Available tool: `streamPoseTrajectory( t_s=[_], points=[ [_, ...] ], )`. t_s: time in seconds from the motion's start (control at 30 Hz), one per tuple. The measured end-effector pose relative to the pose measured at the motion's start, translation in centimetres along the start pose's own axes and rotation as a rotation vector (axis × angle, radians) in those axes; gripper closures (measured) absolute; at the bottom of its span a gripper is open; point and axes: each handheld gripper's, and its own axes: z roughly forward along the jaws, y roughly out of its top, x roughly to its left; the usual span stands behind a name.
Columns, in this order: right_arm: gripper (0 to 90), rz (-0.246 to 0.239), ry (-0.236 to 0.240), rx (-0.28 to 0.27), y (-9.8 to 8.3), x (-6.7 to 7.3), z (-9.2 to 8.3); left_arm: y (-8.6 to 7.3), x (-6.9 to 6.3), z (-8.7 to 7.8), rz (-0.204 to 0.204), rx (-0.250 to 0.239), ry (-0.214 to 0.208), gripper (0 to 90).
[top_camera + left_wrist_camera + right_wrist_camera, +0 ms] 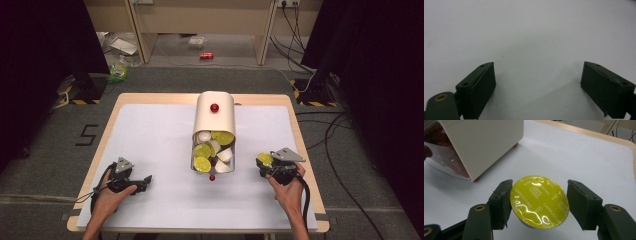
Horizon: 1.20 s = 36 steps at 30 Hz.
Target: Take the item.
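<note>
A cream box [214,117] with a red knob lies on the white mat, its open drawer [195,162] holding several yellow-lidded and white coffee capsules [202,151]. My right gripper [263,161], right of the drawer, is shut on one yellow-lidded capsule [539,201] marked CAPPUCCINO, a jaw on each side of it, just above the mat. The box's cream wall [484,142] stands to the upper left in the right gripper view. My left gripper [145,181] rests at the front left with its jaws wide open, nothing between its fingers [477,86] but bare mat.
A small red ball [212,177] lies on the mat just in front of the drawer. The mat [150,135] covers most of the wooden table [295,125]. Cables, a red can [206,55] and litter lie on the floor beyond.
</note>
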Motion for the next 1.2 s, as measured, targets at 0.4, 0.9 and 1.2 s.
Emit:
streamPoseTrajectory(
  t_s=[0.4, 0.9, 1.2],
  points=[
    [39.4, 0.009, -0.011, 0.029, -0.7, -0.3, 0.7, 0.0, 0.0, 0.0, 0.0, 0.0, 0.0, 11.8],
    [39.4, -0.005, -0.017, 0.071, -1.2, -0.2, 1.6, 0.0, 0.0, 0.0, 0.0, 0.0, 0.0, 11.8],
    [39.3, -0.011, -0.014, 0.086, -1.4, 0.1, 1.9, 0.0, 0.0, 0.0, 0.0, -0.001, 0.001, 11.8]
  ],
)
